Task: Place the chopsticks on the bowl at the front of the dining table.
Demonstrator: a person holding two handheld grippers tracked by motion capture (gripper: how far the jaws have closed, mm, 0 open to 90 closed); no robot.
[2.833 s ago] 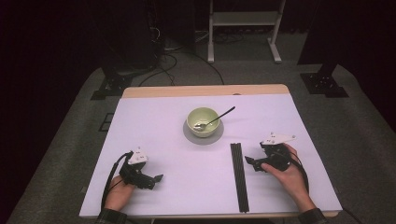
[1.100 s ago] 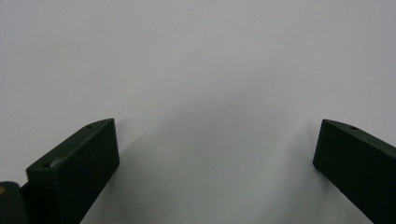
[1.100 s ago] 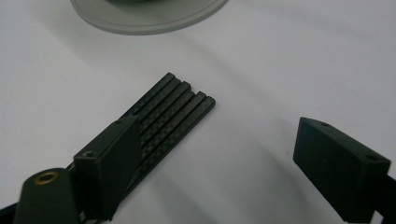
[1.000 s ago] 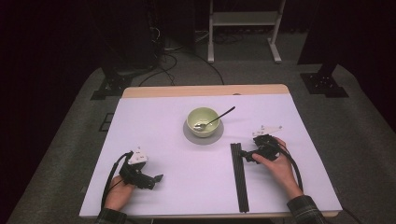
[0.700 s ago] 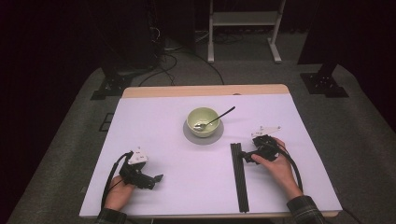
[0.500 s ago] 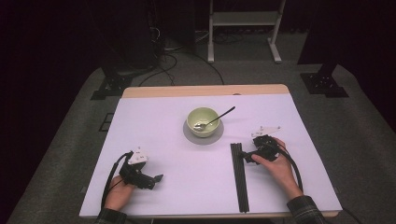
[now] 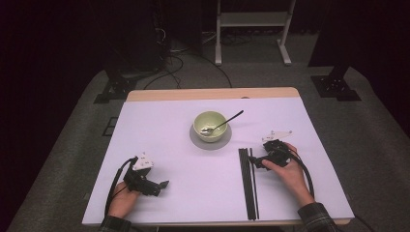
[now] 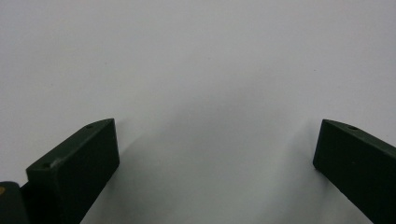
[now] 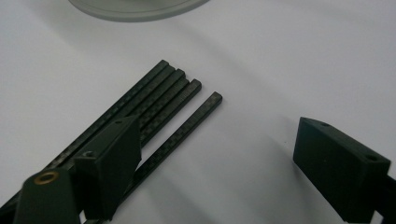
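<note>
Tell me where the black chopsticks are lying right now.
In the high view, the black chopsticks lie flat on the table's right half, just left of the right gripper and below-right of the green bowl on its grey saucer.

A white-topped counter (image 7: 159, 130) fills the frame's middle. On it lie a grey saucer (image 7: 210, 141) under a green bowl at centre, and black chopsticks (image 7: 248, 183) at lower right.

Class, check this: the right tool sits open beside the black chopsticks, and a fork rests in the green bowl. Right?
Not quite. It is a spoon, not a fork, in the bowl, as the high view shows. The right tool is indeed open by the chopsticks.
</note>
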